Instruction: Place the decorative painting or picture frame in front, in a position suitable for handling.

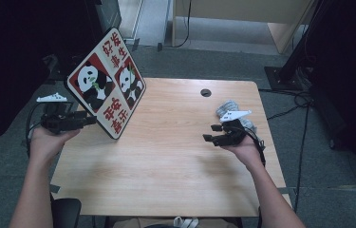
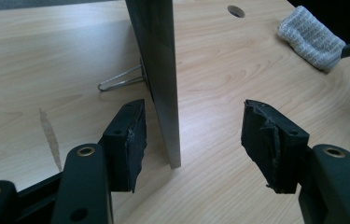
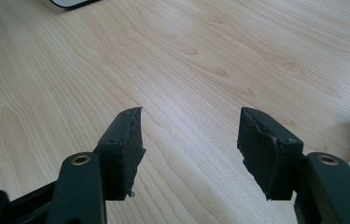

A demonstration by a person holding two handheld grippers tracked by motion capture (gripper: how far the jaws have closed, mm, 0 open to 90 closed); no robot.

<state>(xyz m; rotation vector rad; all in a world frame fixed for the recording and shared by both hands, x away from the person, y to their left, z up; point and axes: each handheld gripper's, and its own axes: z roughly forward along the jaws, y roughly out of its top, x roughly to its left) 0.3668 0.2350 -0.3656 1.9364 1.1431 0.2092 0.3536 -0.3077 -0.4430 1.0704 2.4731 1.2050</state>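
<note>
Red-and-white panda board (image 1: 107,84), grey knitted cloth (image 2: 310,38).

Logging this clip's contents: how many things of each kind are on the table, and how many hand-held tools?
Panda picture board: 1
Grey cloth: 1
Hand-held tools: 2, left tool and right tool
Total: 4

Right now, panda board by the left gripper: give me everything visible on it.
The panda board is a square panel with rounded corners, white-edged, its face split into four: two red fields with pandas, two pale ones with red Chinese characters. It stands tilted on the left part of the wooden table, propped by a wire stand behind it. The left gripper view shows its thin, dark, glossy edge between the open jaws of the left gripper, close to the left pad; whether it touches, I cannot tell.
</note>
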